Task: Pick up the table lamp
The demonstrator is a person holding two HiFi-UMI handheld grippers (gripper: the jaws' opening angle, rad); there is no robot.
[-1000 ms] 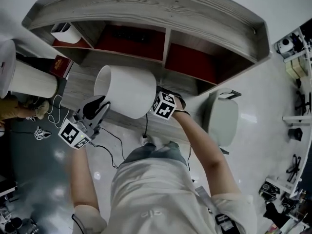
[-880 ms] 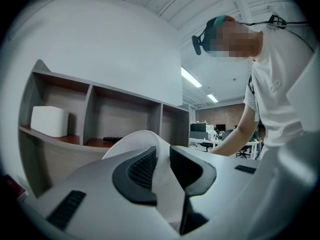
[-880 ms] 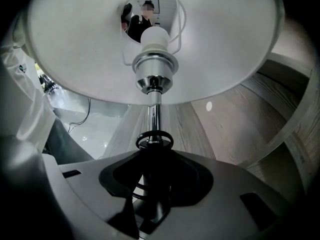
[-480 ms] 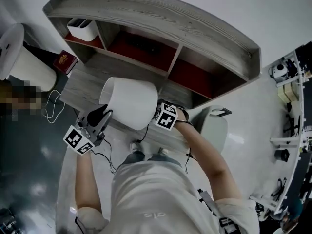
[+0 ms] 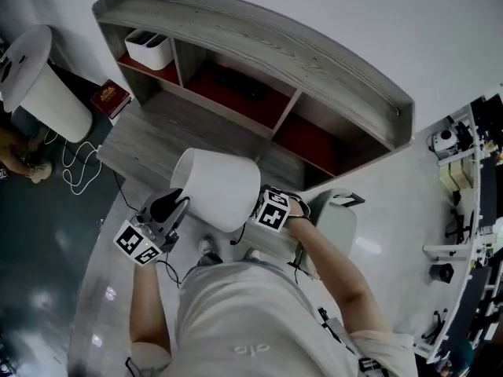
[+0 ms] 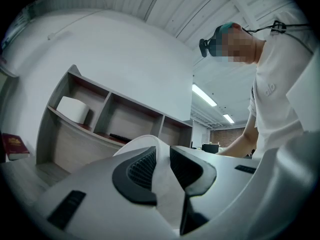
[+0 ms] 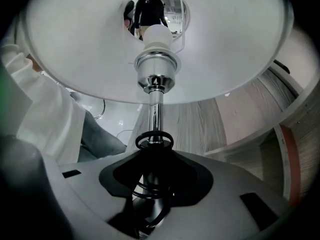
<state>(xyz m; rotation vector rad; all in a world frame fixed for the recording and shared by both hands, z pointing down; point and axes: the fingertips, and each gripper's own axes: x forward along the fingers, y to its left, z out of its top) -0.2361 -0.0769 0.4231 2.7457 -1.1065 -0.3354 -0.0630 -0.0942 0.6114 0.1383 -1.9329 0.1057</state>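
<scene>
A person in a white shirt held the table lamp (image 5: pixel 216 188) between two hand-held grippers at the front edge of a grey wooden desk (image 5: pixel 145 136), its white shade (image 7: pixel 90 44) tilted toward the shelves behind. The left gripper (image 6: pixel 162 165) pinched the shade's thin wall near the rim, one pad on each side of the white material. The right gripper (image 7: pixel 152 184), pointing steeply down beneath the shade, clamped the lamp's chrome stem (image 7: pixel 155 115). The lamp's base could not be seen. A white box (image 5: pixel 149 50) sat in the shelf unit's left compartment, and a red book (image 5: pixel 110 98) lay at the desk's far left corner.
</scene>
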